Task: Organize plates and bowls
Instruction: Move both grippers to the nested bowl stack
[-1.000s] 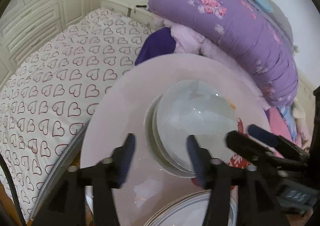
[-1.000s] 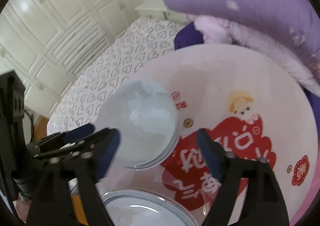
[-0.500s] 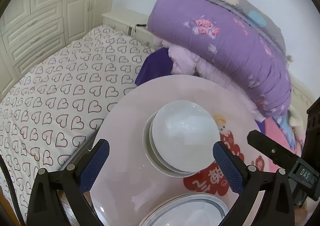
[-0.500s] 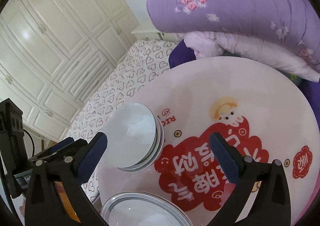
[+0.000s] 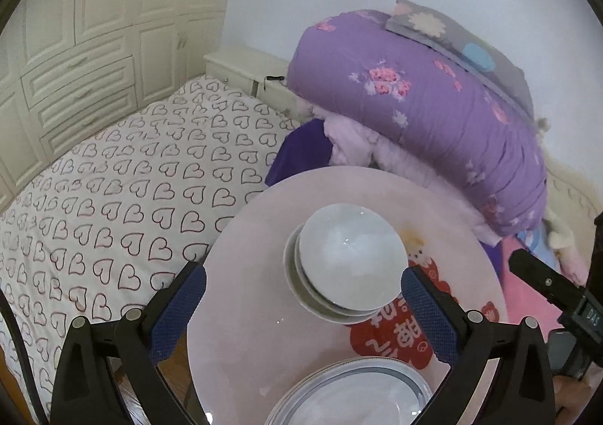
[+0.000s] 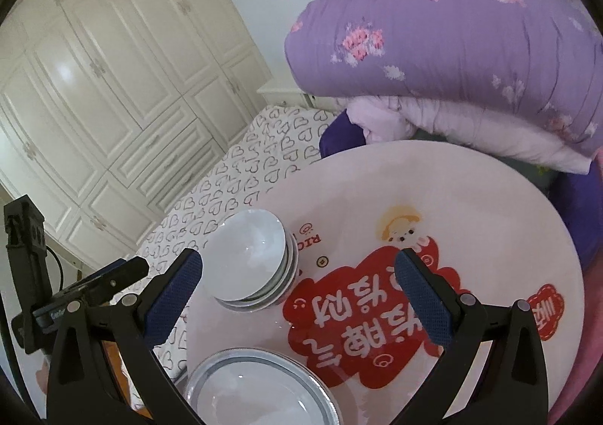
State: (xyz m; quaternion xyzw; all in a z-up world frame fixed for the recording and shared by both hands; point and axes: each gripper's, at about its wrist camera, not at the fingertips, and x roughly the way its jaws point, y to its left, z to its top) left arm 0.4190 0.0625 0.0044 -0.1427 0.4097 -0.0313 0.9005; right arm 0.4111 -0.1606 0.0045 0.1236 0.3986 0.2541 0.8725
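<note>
A stack of white bowls (image 5: 348,261) (image 6: 250,261) stands on the round pink table (image 5: 245,319) (image 6: 452,191), near its left side. Closer to me, at the table's near edge, lies a stack of white plates with a grey rim (image 5: 354,393) (image 6: 256,387). My left gripper (image 5: 303,306) hangs open above and short of the bowls, with nothing between its blue pads. My right gripper (image 6: 297,282) is open too and holds nothing, with the bowls just inside its left finger in the picture.
A bed with a heart-print sheet (image 5: 124,180) lies left of the table. A folded purple quilt (image 5: 433,116) and pink bedding are piled behind the table. White wardrobe doors (image 6: 98,78) line the far wall. A red printed design (image 6: 380,304) covers the table's right part.
Both grippers opened wide and drew back and up from the bowl stack. The bowls stay on the table and look smaller. More of the room is in view.
</note>
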